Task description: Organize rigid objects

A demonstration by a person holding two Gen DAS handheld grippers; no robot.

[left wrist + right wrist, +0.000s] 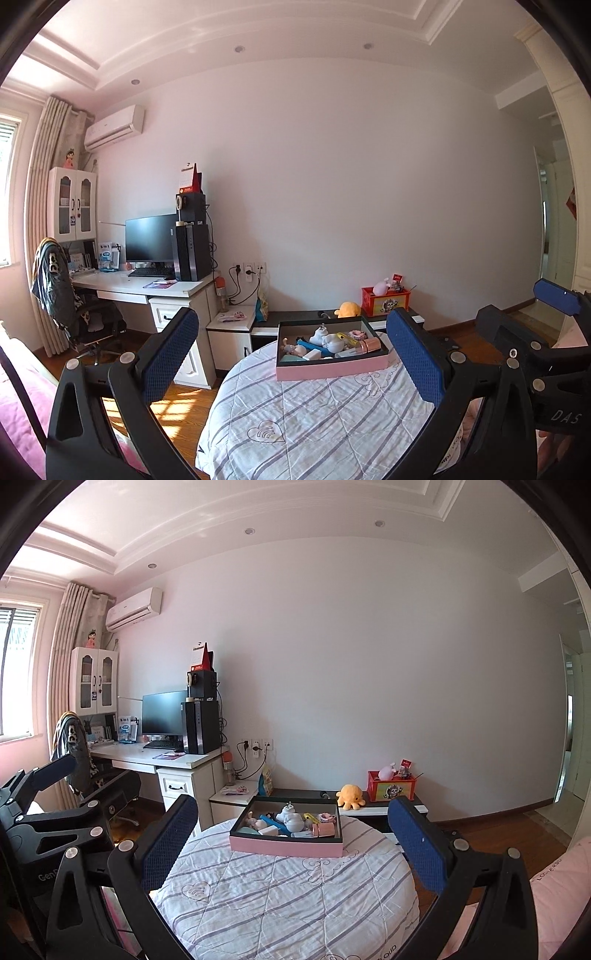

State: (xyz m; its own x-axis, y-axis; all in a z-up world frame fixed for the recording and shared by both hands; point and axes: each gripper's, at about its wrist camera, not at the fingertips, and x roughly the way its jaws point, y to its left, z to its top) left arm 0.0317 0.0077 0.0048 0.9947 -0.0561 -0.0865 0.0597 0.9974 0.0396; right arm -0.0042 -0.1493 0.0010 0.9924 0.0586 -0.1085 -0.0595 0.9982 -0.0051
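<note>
Pink tray (328, 369) with dark inner walls, set on a round bench (317, 413) draped in a white quilt with grey stripes, toward its far edge. Crammed inside: a white figurine (327, 338), a rose-gold cylinder (369, 345), a blue piece (308, 347), a yellow item, small white blocks, all jumbled and touching; finer detail too small to tell.

Left claw (291, 354) held above the near edge of the bench, blue-padded fingers (168, 354) spread wide, gripping nothing, well short of the tray. Right claw (291, 840) likewise raised and gaping, blue pads (421, 843) flanking the tray in its own view yet apart from it, nothing between them. Each claw visible at the edge of the other's view: right one at far right of the left view (532, 332), left one at far left of the right view (48, 805).

Beyond the bench, a low dark shelf (295, 794) against the wall, carrying a yellow plush octopus (351, 795) and a red box (391, 790) with a pink toy inside. Farther left, a white desk (155, 757) bearing a monitor (164, 712), a keyboard and a black computer tower (201, 725), with an office chair (107, 786) just before it. Air conditioner (135, 609) high on the wall beside the curtain. Wooden floor below, sunlit in patches.
</note>
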